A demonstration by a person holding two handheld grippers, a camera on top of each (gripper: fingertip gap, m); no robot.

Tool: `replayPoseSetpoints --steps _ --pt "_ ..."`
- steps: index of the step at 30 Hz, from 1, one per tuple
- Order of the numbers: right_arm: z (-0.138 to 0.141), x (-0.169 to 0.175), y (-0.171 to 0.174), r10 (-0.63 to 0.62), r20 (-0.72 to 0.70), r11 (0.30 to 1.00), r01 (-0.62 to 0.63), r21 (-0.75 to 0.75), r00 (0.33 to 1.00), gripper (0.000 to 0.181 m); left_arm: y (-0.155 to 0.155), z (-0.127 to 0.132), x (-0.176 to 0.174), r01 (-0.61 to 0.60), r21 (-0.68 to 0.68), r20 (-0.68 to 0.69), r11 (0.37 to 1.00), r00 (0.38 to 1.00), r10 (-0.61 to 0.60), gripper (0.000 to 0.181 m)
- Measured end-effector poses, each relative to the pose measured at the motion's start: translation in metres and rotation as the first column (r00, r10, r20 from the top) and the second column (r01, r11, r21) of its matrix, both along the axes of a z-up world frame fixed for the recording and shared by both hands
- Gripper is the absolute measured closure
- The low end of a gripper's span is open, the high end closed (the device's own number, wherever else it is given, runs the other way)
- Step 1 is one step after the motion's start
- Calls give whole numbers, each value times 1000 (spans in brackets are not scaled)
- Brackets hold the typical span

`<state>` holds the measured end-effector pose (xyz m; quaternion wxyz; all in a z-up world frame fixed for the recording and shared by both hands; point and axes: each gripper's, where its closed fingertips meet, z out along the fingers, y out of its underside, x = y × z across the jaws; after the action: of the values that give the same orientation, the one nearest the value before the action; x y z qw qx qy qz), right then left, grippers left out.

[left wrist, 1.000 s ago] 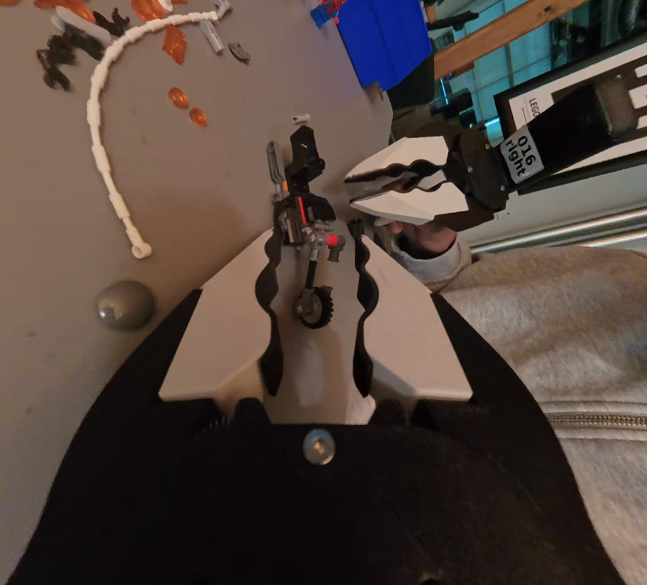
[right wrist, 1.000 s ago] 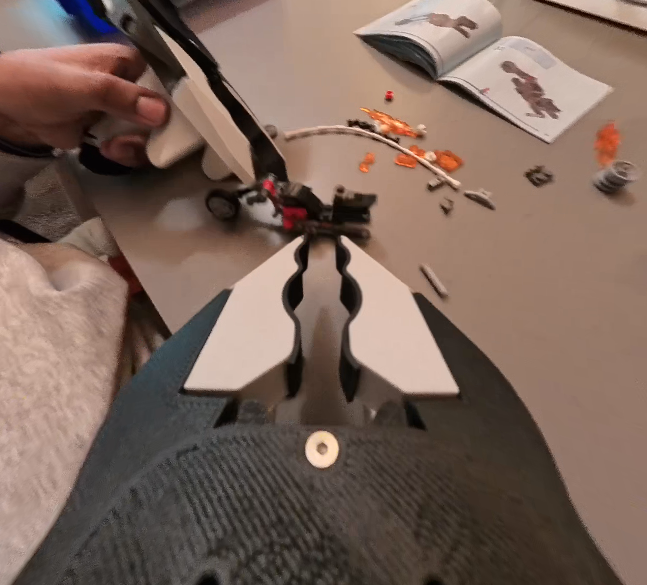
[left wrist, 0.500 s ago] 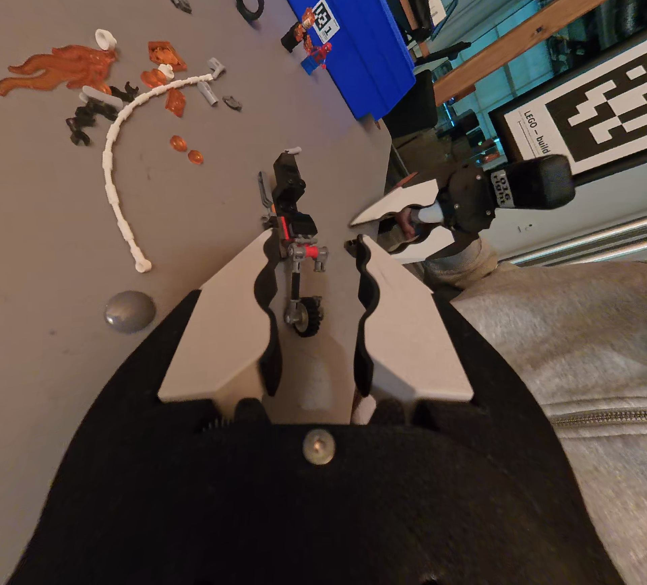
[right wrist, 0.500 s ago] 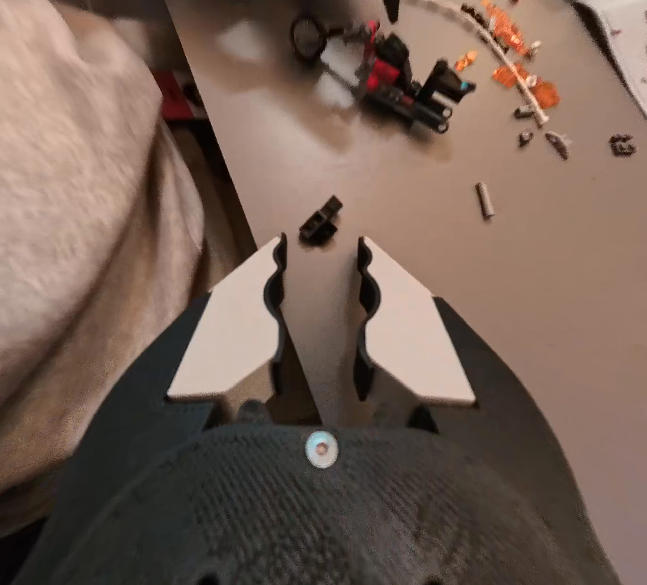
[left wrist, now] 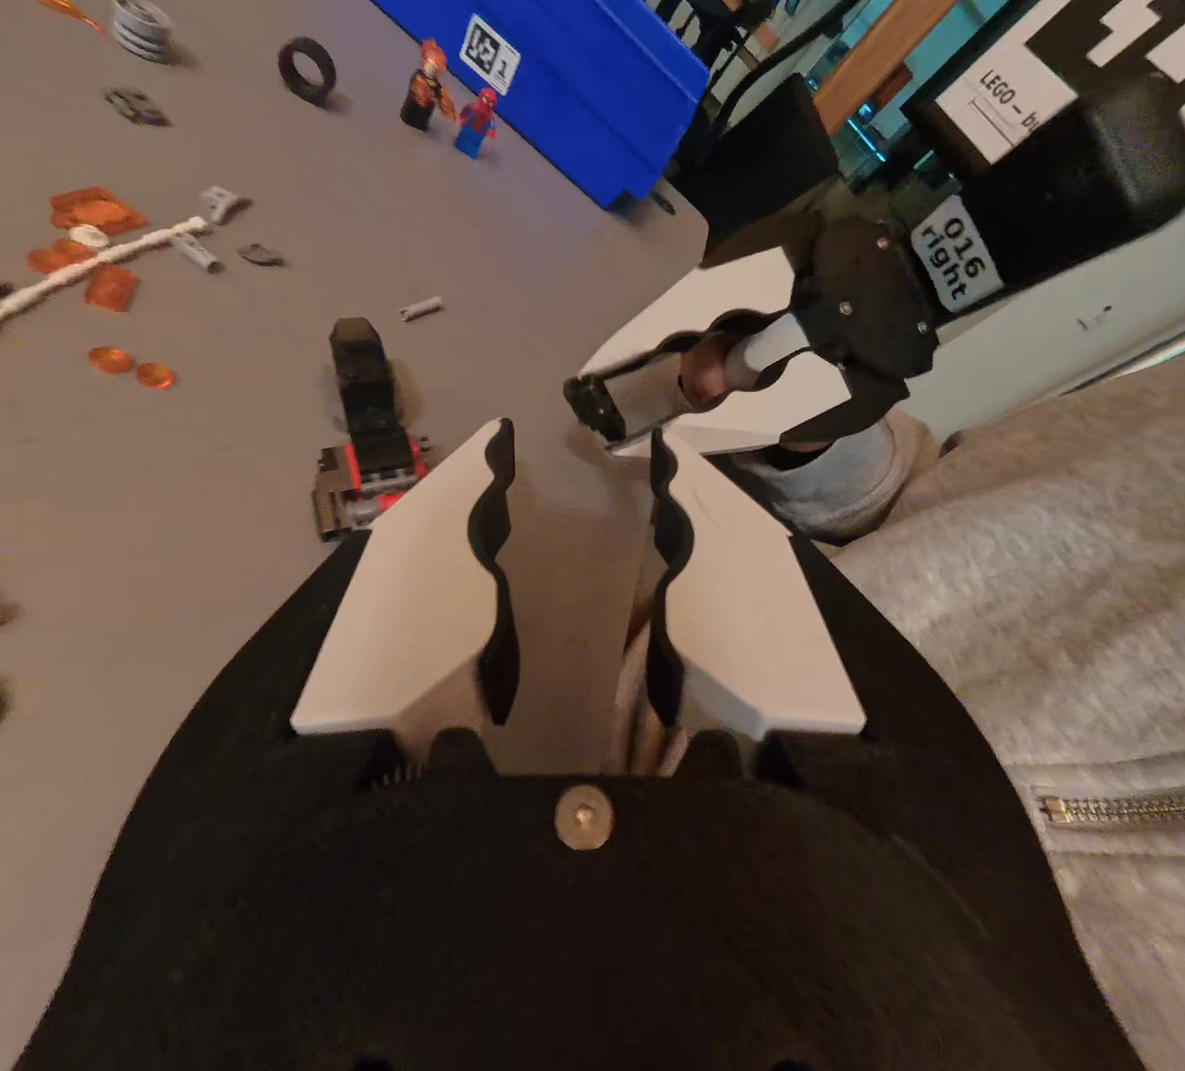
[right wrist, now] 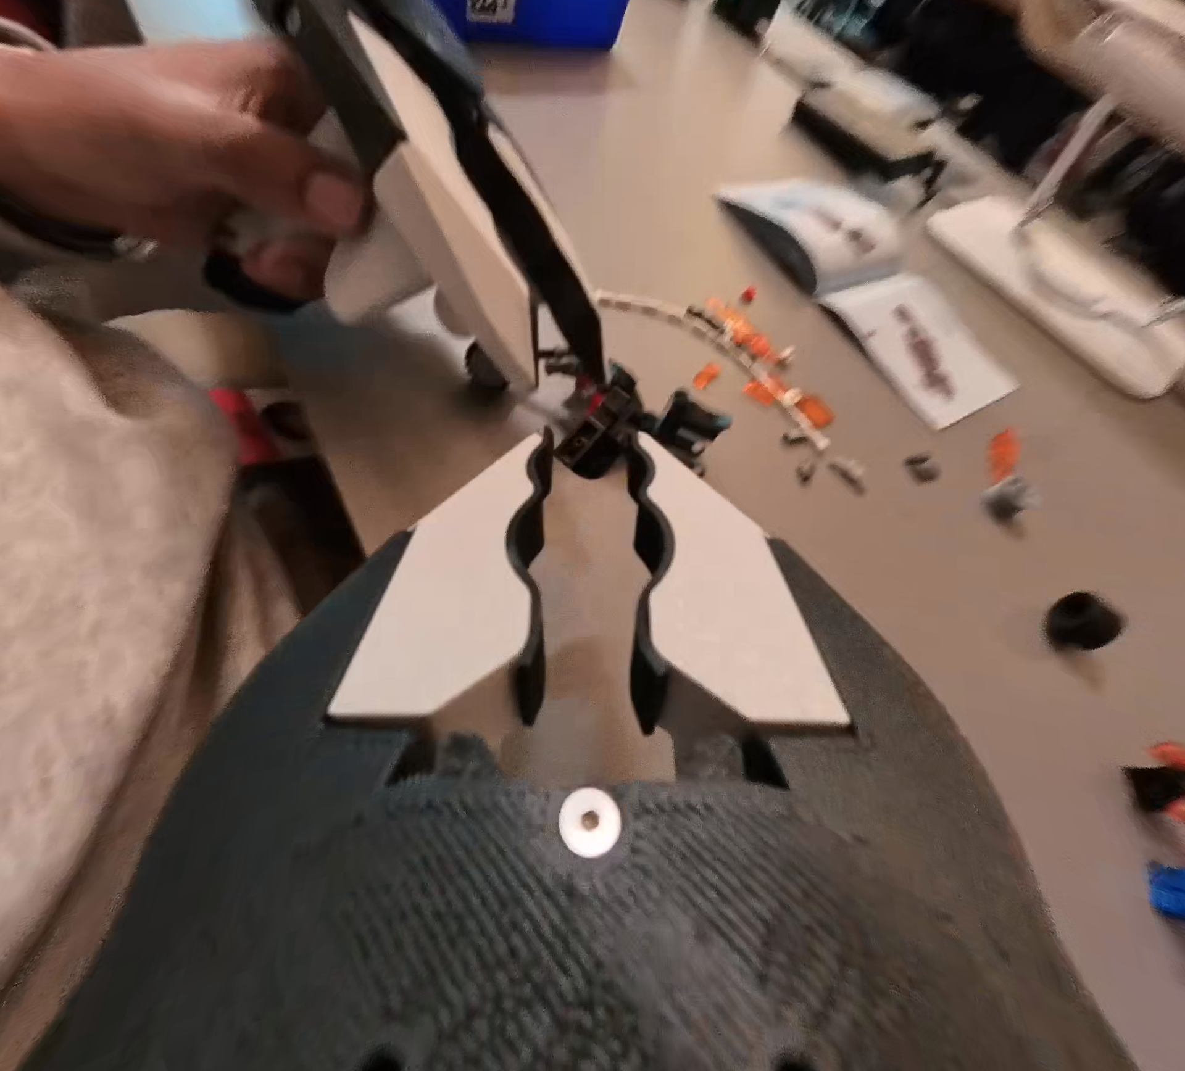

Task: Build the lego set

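Here, right gripper (right wrist: 588,447) pinching a small black piece (right wrist: 587,443) at its tips, just near of the black-and-red lego build (left wrist: 369,450) on the grey table (left wrist: 192,527). Left gripper (left wrist: 580,444) spread and empty, just right of the build. Farther left, orange pieces (left wrist: 96,245); far off, two minifigures (left wrist: 449,101) beside a blue bin (left wrist: 545,53).

Right wrist view motion-blurred: booklet (right wrist: 898,297) art unreadable, small parts (right wrist: 827,466) on tabletop (right wrist: 833,591) indistinct. Lego bike (left wrist: 369,450) front hidden behind left fingers (left wrist: 423,579) (wheel not visible). White chain (left wrist: 96,264) cut off at left edge.
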<state>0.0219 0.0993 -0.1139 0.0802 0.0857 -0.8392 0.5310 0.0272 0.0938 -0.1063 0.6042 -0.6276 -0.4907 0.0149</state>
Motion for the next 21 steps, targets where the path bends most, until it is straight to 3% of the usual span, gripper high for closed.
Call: replayPoseSetpoints --steps 4,8,15,18,21 --pt "9 7 -15 -20 -208 999 11 -43 978 160 10 18 2 35 184 -16 982 999 -33 146" --pt "18 17 -21 -12 -338 995 -21 -94 941 160 2 18 4 29 258 8 966 999 -33 170" --pt "41 26 -21 33 -196 965 -83 -249 980 159 -1 37 10 82 493 23 866 994 -107 172" --pt "47 28 -19 67 -152 948 -111 -298 986 142 -4 41 11 88 561 24 823 992 -123 172" --pt "47 33 -15 134 -85 936 -155 -315 987 131 -7 50 14 114 660 24 742 985 -172 172"
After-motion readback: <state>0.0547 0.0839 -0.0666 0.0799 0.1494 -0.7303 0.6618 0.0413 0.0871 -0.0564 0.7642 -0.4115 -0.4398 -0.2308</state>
